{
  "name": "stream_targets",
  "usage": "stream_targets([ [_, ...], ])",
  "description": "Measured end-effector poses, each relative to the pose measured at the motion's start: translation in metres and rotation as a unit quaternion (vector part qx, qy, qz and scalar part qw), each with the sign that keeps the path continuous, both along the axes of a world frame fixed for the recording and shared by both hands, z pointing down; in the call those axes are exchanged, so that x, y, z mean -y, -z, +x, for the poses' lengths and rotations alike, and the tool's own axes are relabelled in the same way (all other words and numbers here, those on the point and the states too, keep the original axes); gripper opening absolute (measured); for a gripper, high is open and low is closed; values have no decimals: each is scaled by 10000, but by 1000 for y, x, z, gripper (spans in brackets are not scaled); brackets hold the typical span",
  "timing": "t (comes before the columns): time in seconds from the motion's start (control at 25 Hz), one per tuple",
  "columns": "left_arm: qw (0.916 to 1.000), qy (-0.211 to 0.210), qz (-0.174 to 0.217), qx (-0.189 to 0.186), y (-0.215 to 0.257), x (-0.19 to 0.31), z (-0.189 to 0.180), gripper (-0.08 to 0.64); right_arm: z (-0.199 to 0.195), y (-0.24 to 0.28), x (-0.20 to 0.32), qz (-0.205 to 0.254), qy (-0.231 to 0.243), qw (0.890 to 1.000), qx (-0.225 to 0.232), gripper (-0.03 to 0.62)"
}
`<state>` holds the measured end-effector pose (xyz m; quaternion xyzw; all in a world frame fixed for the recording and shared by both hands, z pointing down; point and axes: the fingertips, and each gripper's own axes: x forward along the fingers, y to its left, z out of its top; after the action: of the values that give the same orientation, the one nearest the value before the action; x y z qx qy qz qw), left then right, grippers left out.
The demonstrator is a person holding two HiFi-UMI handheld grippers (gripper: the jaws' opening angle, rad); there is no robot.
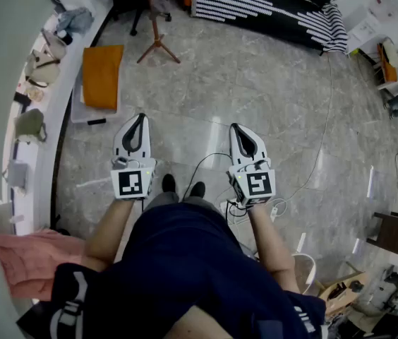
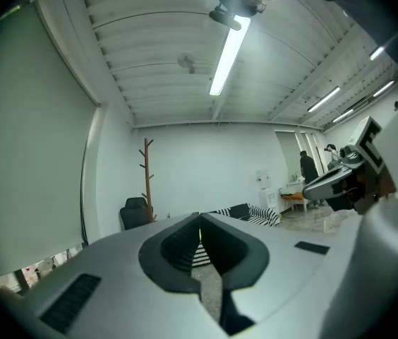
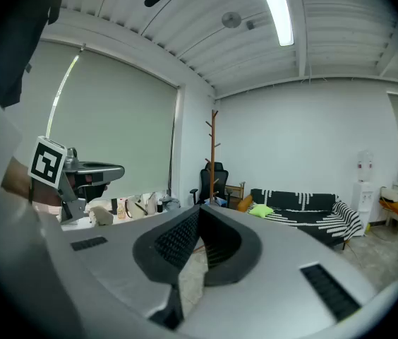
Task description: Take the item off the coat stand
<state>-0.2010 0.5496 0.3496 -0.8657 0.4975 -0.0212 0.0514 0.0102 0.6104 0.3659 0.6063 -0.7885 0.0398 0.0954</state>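
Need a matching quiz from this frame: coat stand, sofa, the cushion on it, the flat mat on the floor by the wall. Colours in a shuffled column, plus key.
Things:
1. coat stand
2. sofa
3. cushion on the sofa
4. mat lying flat on the floor by the wall

Colours:
A. orange
B. black and white stripes
C. brown wood
D. yellow-green

Pairs: 1-C, 2-B, 3-D, 4-A
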Motion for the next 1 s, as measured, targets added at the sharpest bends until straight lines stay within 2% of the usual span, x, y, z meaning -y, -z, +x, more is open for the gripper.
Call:
stream_targets([
  [0.76, 10000, -60, -14, 71, -7, -1, 7, 26, -8, -5, 0, 16, 132, 9998, -178, 18],
  [1.0, 9999, -101, 7, 119, -10, 1, 11, 25, -6, -7, 1, -14, 96, 9999, -56, 18],
])
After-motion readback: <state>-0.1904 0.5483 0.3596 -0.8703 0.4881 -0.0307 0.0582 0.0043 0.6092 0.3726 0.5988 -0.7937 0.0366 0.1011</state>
